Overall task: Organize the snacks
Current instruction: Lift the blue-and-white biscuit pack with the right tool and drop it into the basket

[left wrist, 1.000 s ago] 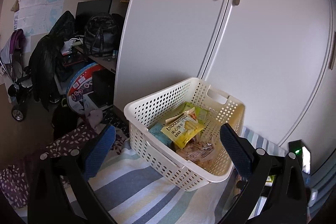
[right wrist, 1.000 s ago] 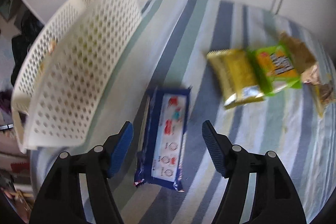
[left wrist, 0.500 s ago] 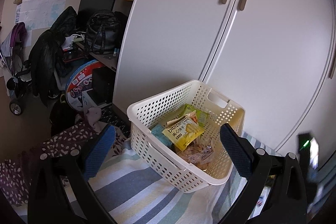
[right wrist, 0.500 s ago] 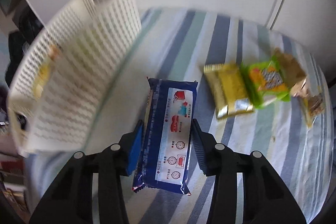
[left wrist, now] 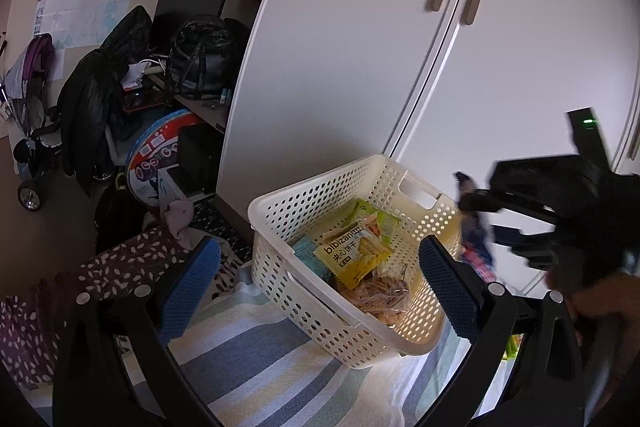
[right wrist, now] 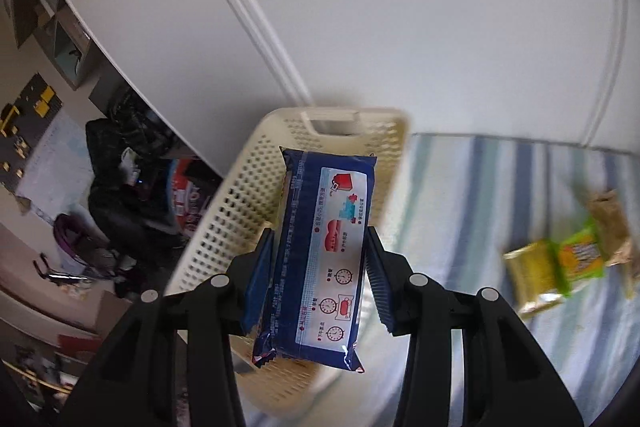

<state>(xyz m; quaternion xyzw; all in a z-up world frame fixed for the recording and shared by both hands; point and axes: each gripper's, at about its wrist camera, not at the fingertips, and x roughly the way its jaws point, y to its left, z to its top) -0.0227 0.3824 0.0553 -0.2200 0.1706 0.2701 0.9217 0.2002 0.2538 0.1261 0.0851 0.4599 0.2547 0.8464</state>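
Right wrist view shows the right claw [right wrist: 318, 277] clamped on a dark blue snack packet [right wrist: 322, 259], its blue pads [right wrist: 258, 283] pressing both long edges. The packet is held up off the striped bedcover [right wrist: 460, 195], in front of the near end wall of the cream perforated basket [right wrist: 240, 203], which sits at about 11 o'clock from the claw. At 3 o'clock, well apart, a yellow packet [right wrist: 530, 273], a green packet [right wrist: 578, 255] and a brown packet [right wrist: 610, 223] lie on the bedcover, overlapping one another.

Left wrist view shows the left claw [left wrist: 320, 291] spread wide and holding nothing, its pads framing the basket [left wrist: 304, 283]. Inside the basket lie a yellow bibizan packet [left wrist: 352, 255], a green packet [left wrist: 380, 221] and a clear bag of brown sticks [left wrist: 380, 295]. At 3 o'clock the right claw [left wrist: 472, 211] appears blurred beside the basket's far corner, in front of the white wardrobe doors [left wrist: 360, 47].
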